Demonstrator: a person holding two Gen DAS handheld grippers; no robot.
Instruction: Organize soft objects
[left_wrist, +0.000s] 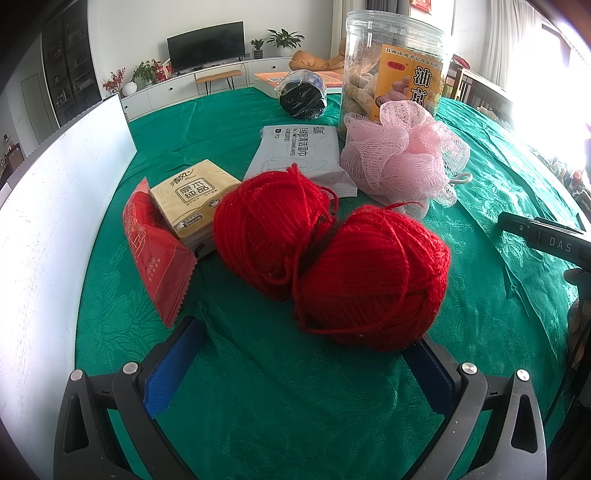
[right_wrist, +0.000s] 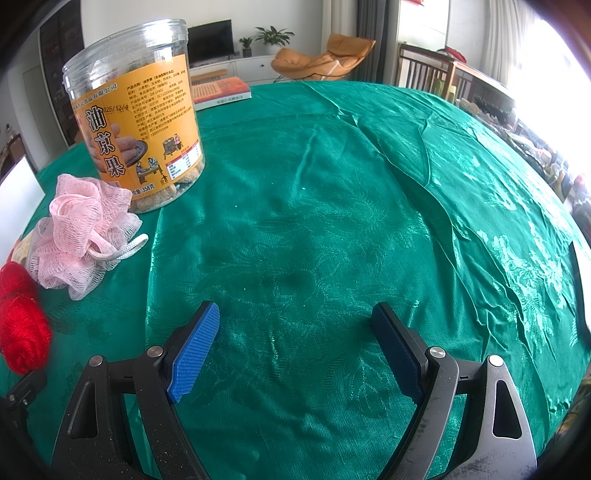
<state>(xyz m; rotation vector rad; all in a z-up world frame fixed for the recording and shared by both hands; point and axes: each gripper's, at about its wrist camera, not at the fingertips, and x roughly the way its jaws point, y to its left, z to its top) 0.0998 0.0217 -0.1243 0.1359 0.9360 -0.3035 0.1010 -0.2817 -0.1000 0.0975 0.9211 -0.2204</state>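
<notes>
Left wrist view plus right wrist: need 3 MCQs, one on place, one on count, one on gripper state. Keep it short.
1. Where does the pink mesh bath pouf lie?
A. in front of the clear plastic snack jar with the orange label, close against it
B. on the yellow tissue pack
C. between the left gripper's fingers

2. How many balls of red yarn lie on the green tablecloth?
A. one
B. two
C. four

3. How does the right gripper stand?
A. shut on the pouf
B. shut on nothing
C. open, holding nothing

Key:
1 A: the pouf overlaps the jar's base in both views.
2 B: two balls lie side by side ahead of the left gripper.
3 C: its blue pads stand wide apart over bare cloth.
</notes>
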